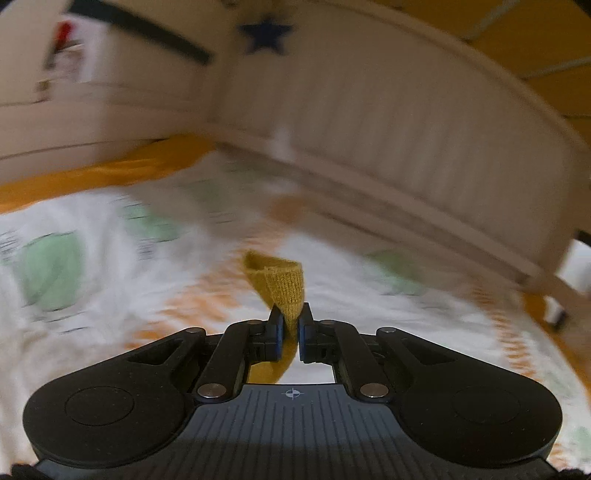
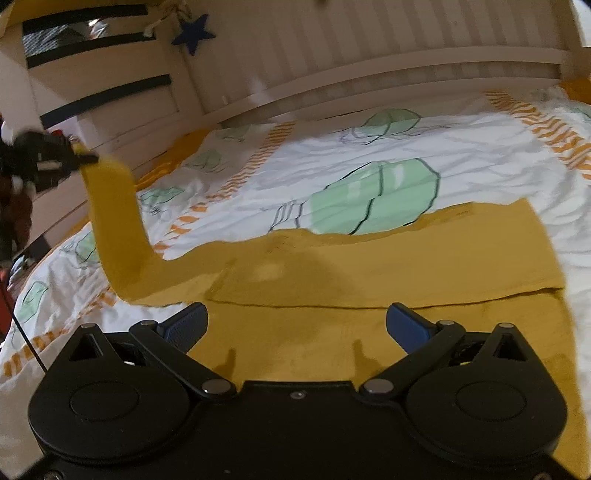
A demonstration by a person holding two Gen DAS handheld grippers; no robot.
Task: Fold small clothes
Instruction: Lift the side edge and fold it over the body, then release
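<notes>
L gripper (image 1: 290,325) is pinched tight on the cuff end of a mustard knit garment (image 2: 369,266); in the L wrist view the yellow fabric sticks up from between the blue pads (image 1: 280,332) toward 12 o'clock, folded into a small peak, w/ a bit more hanging below the pads toward 6. Background there is blurred: white bed cover (image 1: 92,258) w/ green and orange print, and a pale slatted bed frame (image 1: 388,129) running from 12 to 3 o'clock. In the R wrist view the same L gripper (image 2: 83,157) shows at approx 9 o'clock, lifted off the bed, w/ the garment's long sleeve (image 2: 114,221) hanging from it in a strip that curves down to join the main body. Main body lies flat on the bed cover (image 2: 406,147), filling the middle and lower part of that view, w/ one layer folded over another and a straight edge running across just ahead of the R fingertips. R gripper (image 2: 297,325) is spread wide, fingers (image 2: 184,325) clamping nothing; the garment lies directly under and ahead of it toward 12, whether the tips touch the cloth can't tell. A dark blue star (image 2: 194,33) hangs on the frame at approx 11 o'clock.
</notes>
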